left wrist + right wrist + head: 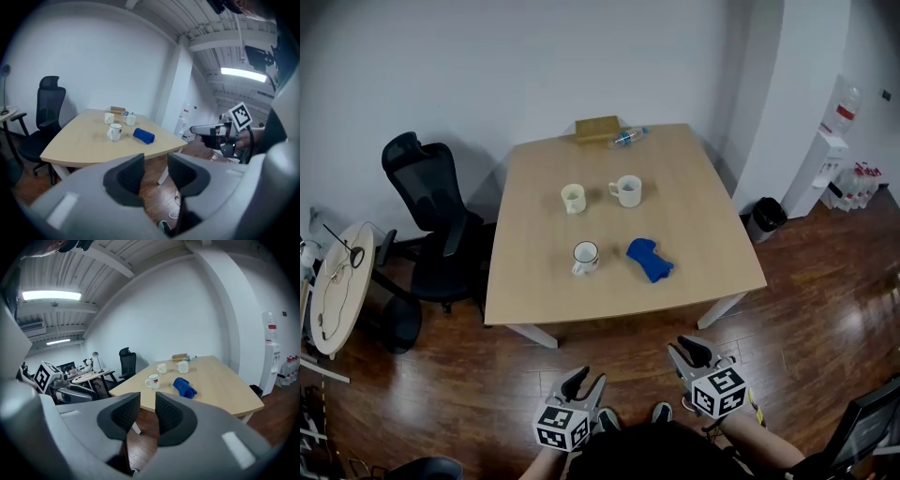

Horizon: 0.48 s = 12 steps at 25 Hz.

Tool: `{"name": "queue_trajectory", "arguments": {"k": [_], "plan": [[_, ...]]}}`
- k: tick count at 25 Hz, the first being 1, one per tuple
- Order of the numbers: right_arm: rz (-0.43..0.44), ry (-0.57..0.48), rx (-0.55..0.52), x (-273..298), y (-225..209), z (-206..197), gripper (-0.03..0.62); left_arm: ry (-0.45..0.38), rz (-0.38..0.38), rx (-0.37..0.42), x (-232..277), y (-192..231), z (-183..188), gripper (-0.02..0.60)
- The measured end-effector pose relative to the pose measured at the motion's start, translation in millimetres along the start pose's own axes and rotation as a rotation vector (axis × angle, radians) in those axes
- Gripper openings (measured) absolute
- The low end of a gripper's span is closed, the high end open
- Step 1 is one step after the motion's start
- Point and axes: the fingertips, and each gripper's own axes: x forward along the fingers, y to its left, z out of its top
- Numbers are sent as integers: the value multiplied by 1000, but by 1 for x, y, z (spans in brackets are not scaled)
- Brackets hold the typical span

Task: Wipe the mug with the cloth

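Three mugs stand on the wooden table (pixel 703 197): a white mug with a dark rim (pixel 585 256) near the front, a cream mug (pixel 573 198) and a white mug (pixel 627 190) behind it. A rolled blue cloth (pixel 649 259) lies just right of the dark-rimmed mug. That mug (pixel 114 131) (pixel 153 381) and the cloth (pixel 143 136) (pixel 184 386) show in both gripper views. My left gripper (pixel 583 382) (pixel 156 164) is open and empty. My right gripper (pixel 686 352) (pixel 147 401) is shut on nothing. Both hang over the floor, short of the table's front edge.
A cardboard box (pixel 597 128) and a plastic bottle (pixel 628 137) lie at the table's far edge. A black office chair (pixel 431 216) and a round side table (pixel 337 281) stand at the left. A bin (pixel 765 217) and a water dispenser (pixel 820 169) are at the right.
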Motion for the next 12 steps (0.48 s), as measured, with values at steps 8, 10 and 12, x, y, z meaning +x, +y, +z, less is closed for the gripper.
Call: {"name": "queue_trajectory", "arguments": {"k": [8, 10, 12], "plan": [[-41, 3, 26, 1, 0, 1, 103, 5, -4, -37, -12, 18, -7, 153], [-40, 2, 29, 2, 2, 0, 101, 8, -4, -38, -13, 20, -9, 153], [-37, 1, 26, 3, 5, 1, 101, 10, -5, -37, -14, 20, -10, 153]]}}
